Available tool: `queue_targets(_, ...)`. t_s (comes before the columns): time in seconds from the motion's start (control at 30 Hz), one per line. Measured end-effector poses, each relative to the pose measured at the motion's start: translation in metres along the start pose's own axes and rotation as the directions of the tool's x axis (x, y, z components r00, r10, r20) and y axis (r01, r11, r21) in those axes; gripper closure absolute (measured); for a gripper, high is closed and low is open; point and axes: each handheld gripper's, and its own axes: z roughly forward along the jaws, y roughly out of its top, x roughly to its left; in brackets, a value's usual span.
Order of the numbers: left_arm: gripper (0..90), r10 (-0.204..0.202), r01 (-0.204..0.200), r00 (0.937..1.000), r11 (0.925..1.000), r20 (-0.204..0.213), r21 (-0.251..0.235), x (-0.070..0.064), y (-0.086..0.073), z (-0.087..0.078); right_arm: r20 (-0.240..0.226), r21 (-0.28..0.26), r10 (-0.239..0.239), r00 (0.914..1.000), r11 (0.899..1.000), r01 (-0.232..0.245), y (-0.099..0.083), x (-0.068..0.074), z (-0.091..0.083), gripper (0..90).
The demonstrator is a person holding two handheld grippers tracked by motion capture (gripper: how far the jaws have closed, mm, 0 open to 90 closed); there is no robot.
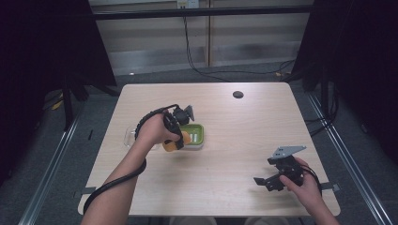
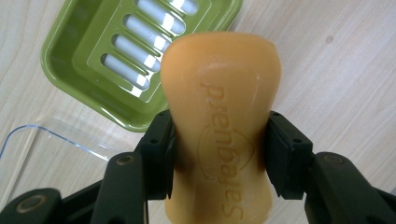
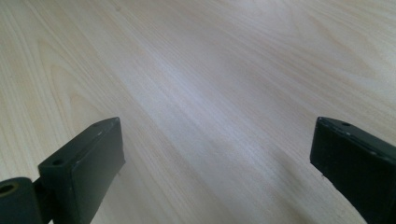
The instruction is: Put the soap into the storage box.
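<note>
An orange bar of soap (image 2: 222,135) is being gripped at its narrow waist by the left gripper (image 2: 219,154), whose jaws are pressed against both sides of the bar, and it is being held just beside the near edge of the green soap dish (image 2: 70,70), above the wooden table (image 2: 336,70). A clear plastic lid (image 2: 42,135) is lying next to the dish. The right gripper (image 3: 215,158) is being held idle with its jaws spread wide over bare tabletop, well apart from the dish. Judging from this, the soap is being carried to the dish. For a clean placement, the bar is best being centred over the slotted drain insert (image 2: 140,42) and lowered flat before the squeeze is eased, since a slick bar pinched this tightly could be squirted sideways.
</note>
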Motion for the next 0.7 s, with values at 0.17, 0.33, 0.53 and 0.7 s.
queue_targets(0.17, 49.8, -0.008, 0.008, 0.9999, 0.9999, 0.013, -0.011, 0.0027, 0.0018, -0.0001, 0.001, 0.000, 0.002, 1.0000, 1.000, -0.002, 0.0002, 0.0004, 0.0000, 2.6)
queue_targets(0.33, 49.8, -0.013, 0.013, 0.9999, 0.9998, 0.004, -0.017, 0.0051, 0.0031, -0.0002, 0.002, -0.003, -0.001, 1.0000, 1.000, 0.001, 0.0001, 0.0000, -0.0003, 2.6)
queue_targets(0.53, 49.8, 0.003, -0.003, 0.9999, 0.9999, -0.010, -0.011, 0.0072, 0.0040, 0.0005, 0.005, -0.002, 0.001, 1.0000, 1.000, -0.001, 0.0002, -0.0001, -0.0008, 2.6)
queue_targets(0.7, 49.8, 0.010, -0.010, 0.9999, 0.9999, -0.013, -0.006, 0.0084, 0.0057, 0.0000, 0.001, -0.007, 0.001, 1.0000, 1.000, -0.001, 0.0003, -0.0001, -0.0010, 2.6)
